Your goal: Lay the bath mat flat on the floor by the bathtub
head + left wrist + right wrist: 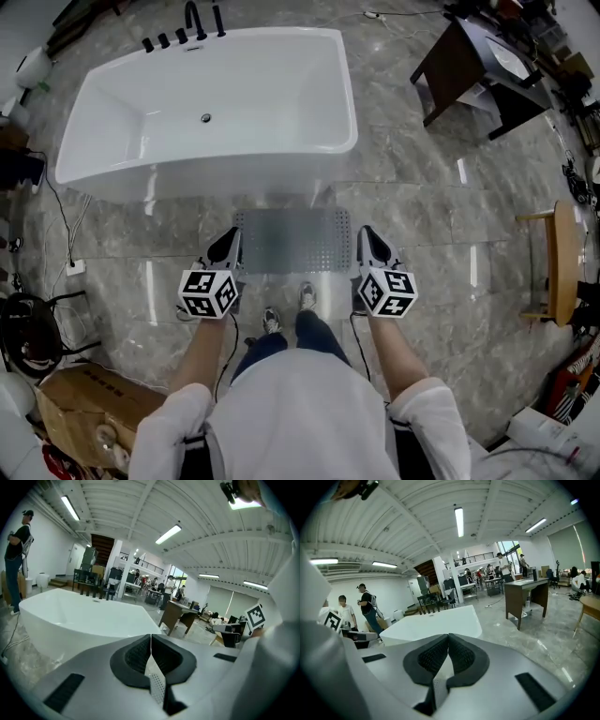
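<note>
Head view, nearest the camera: 2 forearms in white sleeves, each ending in a marker cube, with 2 shoes planted on the grey marble floor between them. Just past the cubes, left gripper and right gripper side by side at the same level, each clamped tight on a near corner of the bath mat (grey, see-through, dotted with small holes). Mat spread wide between the 2 grippers, over the floor between the shoes and the bathtub, far edge close to the tub's side; contact with the floor there impossible to judge. Left gripper view: black pads pressed together on a thin perforated strip of mat, hanging down from the pinch. Right gripper view: same grip, pads closed on a pale strip of mat. Beyond the mat, the white tub with black taps on its far rim. Off to the left, a cardboard box near the feet and a white power strip with its cable; off to the right, a wooden stool. Farthest out, upper right, a dark desk. People standing in the distance in both gripper views.
</note>
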Demonstrator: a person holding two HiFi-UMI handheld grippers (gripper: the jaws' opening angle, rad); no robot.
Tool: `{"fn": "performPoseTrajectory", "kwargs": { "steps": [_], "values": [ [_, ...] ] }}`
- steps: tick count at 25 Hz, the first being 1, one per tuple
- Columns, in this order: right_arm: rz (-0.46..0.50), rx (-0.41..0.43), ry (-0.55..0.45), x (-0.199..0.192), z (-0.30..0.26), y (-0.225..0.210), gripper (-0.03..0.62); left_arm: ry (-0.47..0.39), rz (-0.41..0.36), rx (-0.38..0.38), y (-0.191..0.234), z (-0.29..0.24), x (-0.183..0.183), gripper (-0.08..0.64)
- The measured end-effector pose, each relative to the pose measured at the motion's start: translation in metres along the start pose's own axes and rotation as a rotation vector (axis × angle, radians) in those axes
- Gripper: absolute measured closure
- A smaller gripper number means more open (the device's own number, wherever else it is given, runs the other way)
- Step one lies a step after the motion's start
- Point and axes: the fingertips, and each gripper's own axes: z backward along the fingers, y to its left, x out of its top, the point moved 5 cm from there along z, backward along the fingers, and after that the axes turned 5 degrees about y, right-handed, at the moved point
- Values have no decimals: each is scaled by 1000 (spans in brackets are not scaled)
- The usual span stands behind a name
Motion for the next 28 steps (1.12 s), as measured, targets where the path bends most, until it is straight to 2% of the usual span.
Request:
{"fn": "performPoseTrajectory", "kwargs": {
  "steps": [3,13,28],
  "values": [
    [19,7,-59,17,24,7,561,-52,-8,-29,-14,20,13,526],
    [74,63,-230,70,81,32,561,-239,-118,-55,-44,74,69,528],
    [154,132,-357,108,123,58,561,-365,-263,-90,-75,115,104,526]
  ]
}}
